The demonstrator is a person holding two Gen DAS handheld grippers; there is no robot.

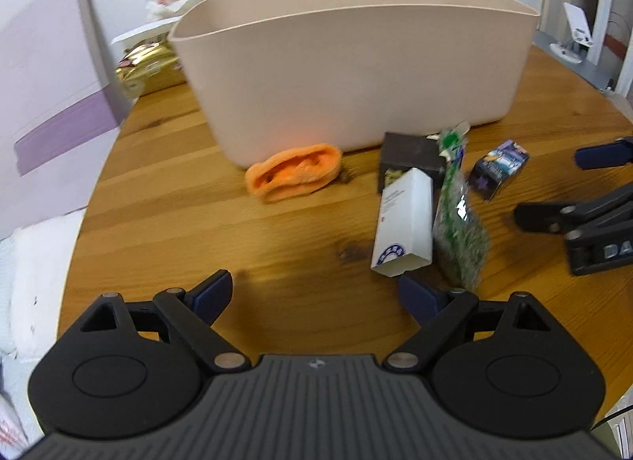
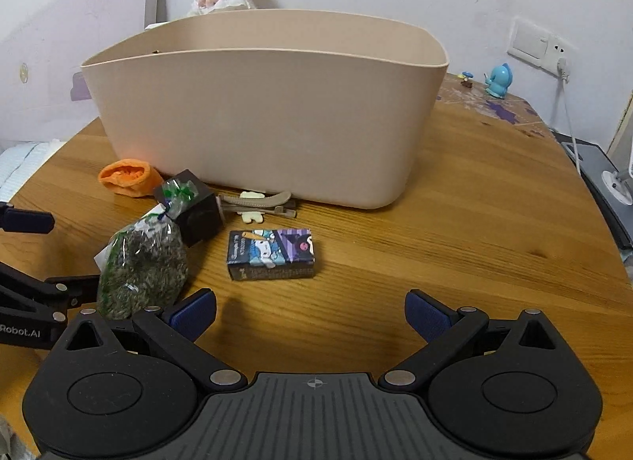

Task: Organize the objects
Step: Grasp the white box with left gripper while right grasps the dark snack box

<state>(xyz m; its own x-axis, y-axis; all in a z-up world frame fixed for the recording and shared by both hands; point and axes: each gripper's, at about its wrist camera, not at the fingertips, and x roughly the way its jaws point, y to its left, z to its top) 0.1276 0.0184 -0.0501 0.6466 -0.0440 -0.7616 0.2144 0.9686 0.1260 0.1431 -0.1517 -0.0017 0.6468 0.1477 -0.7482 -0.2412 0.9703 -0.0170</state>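
Both grippers hang released and empty over the near edge of the tabletop (image 2: 494,222), facing the beige bin (image 2: 269,119) that stands at the far side; judged from the loose things lying in front of it, the step in hand is a first pick. The right gripper (image 2: 310,315) has its jaws spread wide, with the cartoon box (image 2: 271,254) lying flat just beyond them, clear of its neighbours, so that looks the easiest start: go straight forward, straddle its short sides, close squarely, then lift over the bin's rim before letting go. The left gripper (image 1: 314,295) sits nearest the white box (image 1: 403,222), which lies touching the herb bag (image 1: 461,230) and a dark cube (image 1: 411,155); close on the box alone. The orange sock (image 1: 294,171) lies apart at the bin's foot, soft enough to pinch from above.
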